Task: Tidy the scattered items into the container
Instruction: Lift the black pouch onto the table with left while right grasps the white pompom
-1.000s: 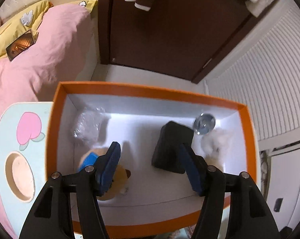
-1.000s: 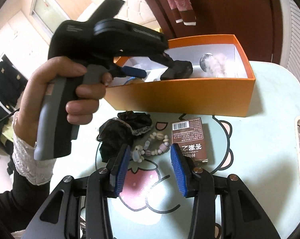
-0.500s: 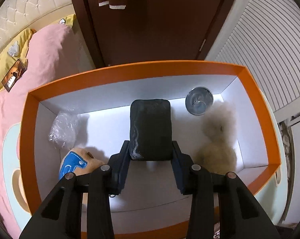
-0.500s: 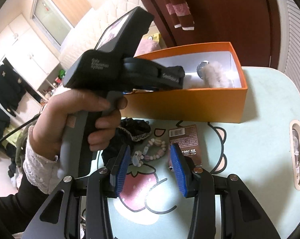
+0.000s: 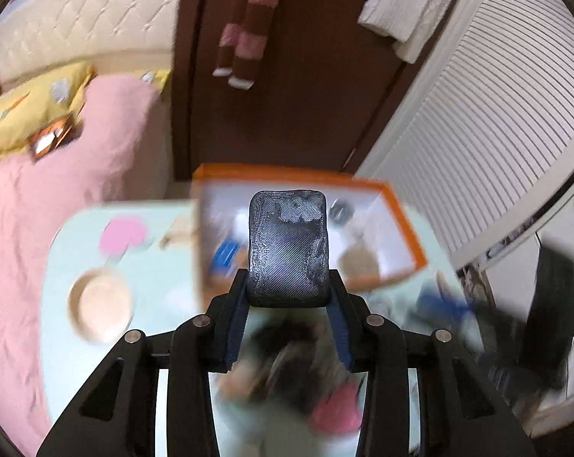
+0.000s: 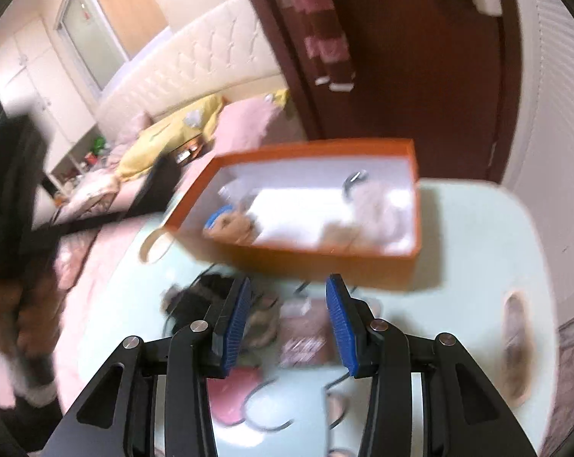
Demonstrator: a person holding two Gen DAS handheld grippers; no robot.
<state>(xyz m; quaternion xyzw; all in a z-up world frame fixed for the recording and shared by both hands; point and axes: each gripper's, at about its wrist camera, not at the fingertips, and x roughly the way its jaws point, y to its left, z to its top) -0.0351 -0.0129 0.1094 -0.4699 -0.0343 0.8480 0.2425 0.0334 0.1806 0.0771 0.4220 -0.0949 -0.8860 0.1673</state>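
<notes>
The left gripper (image 5: 288,301) has its fingers clamped on a black pouch (image 5: 288,253), the orange box (image 5: 401,221) beyond them. The right gripper (image 6: 289,323) has its fingers parted, holding nothing, above the counter (image 6: 458,247).

A dark textured pouch (image 5: 288,251) stands upright, pinched between the left fingers (image 5: 236,316); the open orange box (image 5: 401,213) sits beyond them.

Black pouch (image 5: 288,247) in left gripper (image 5: 289,327)
</notes>
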